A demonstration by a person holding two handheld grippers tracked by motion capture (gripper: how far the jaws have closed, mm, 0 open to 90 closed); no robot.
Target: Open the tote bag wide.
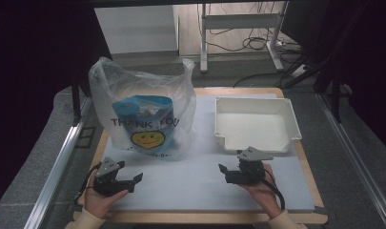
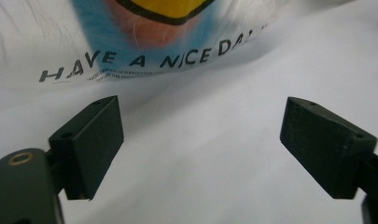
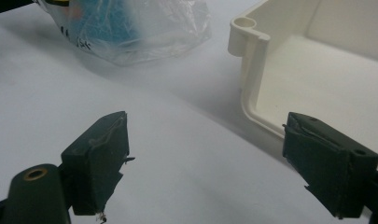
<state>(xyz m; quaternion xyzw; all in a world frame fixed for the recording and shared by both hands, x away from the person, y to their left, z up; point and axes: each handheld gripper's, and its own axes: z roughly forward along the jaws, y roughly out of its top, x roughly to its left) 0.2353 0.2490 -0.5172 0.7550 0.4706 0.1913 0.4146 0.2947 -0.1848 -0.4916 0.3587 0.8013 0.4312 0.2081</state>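
A clear plastic bag (image 1: pixel 143 112) printed "THANK YOU" with a yellow smiley stands upright on the white mat, with a blue packet (image 1: pixel 143 109) inside it. To its right sits a shallow white tray (image 1: pixel 257 125). My left gripper (image 1: pixel 128 179) rests near the mat's front left corner, held in a hand, open and holding nothing. Along its jaws I see the bag's lower edge (image 2: pixel 130 56) close ahead. My right gripper (image 1: pixel 231 169) lies at the front right, open, nothing between its jaws, just in front of the tray's near corner (image 3: pixel 252 42). The bag (image 3: pixel 130 28) shows at that view's upper left.
The white mat (image 1: pixel 190 181) covers a wooden table (image 1: pixel 205 217). Metal rails (image 1: pixel 57 162) run along both sides of it. Behind the table are a white desk frame (image 1: pixel 238 21) and loose cables (image 1: pixel 257 45) on the floor.
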